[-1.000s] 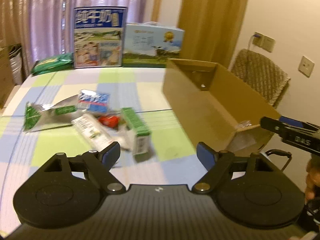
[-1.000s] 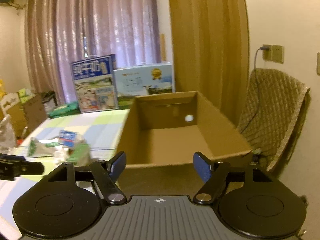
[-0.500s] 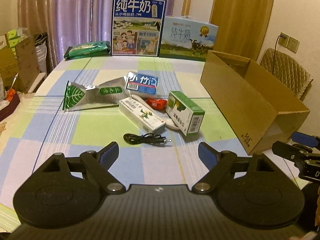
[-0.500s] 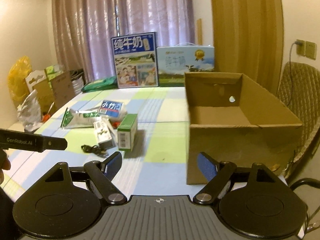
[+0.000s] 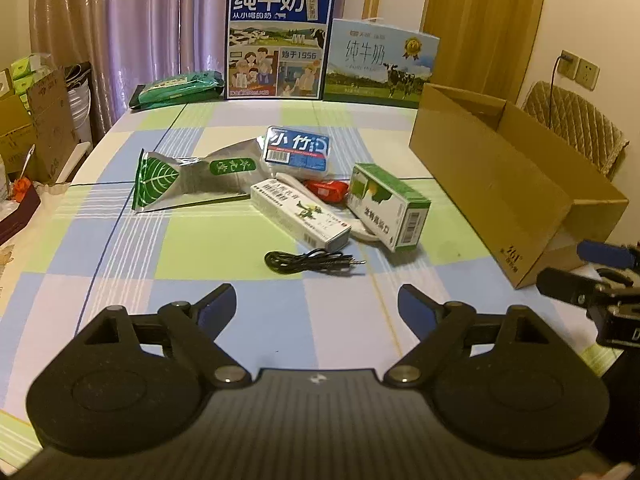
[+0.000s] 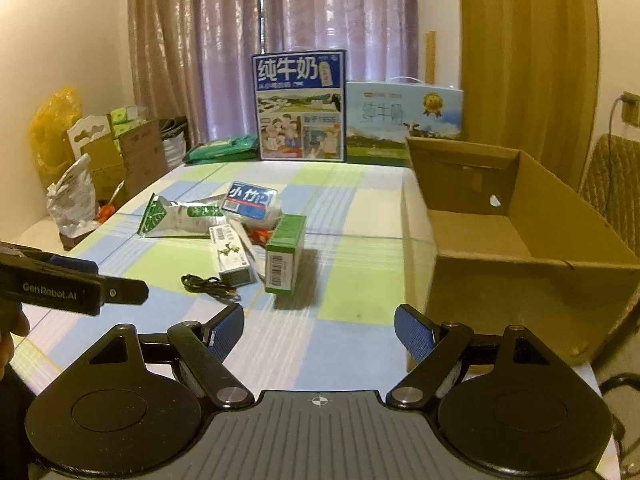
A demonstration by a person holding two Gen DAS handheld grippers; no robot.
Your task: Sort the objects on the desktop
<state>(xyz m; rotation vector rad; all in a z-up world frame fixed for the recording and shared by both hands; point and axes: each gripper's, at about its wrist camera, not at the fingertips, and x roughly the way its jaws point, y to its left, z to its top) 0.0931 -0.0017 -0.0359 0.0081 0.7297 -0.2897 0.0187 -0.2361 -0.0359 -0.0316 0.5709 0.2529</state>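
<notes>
Cardboard, plain brown and open at the top — the box stands at the right side of the checked tablecloth, its inside bare in the right wrist view apart from a small round hole in the far wall. Its near right corner runs out past the edge of that picture.

Left of the box lies a loose cluster of things. A green and white carton lies on its side with its barcode end toward the cameras. Just beside it is a long white tube box, and between the two shows part of a red wrapper, mostly covered, so what it holds is unclear. Something white pokes out under the carton's near end, too hidden to name. Behind them sits a blue-labelled pack resting partly on a silver pouch with a green leaf print. A coiled black cable lies alone on the cloth, nearest the grippers.

At the far edge stand two milk cases, with a green packet lying to their left.

Left gripper hovers over the near table with its blue-padded fingers spread wide and nothing between them. Right gripper is likewise wide apart and empty, hanging near the box's front left corner; in the left wrist view only its tip shows at the right border. A bit of a hand is visible at the left margin, largely cut off.
</notes>
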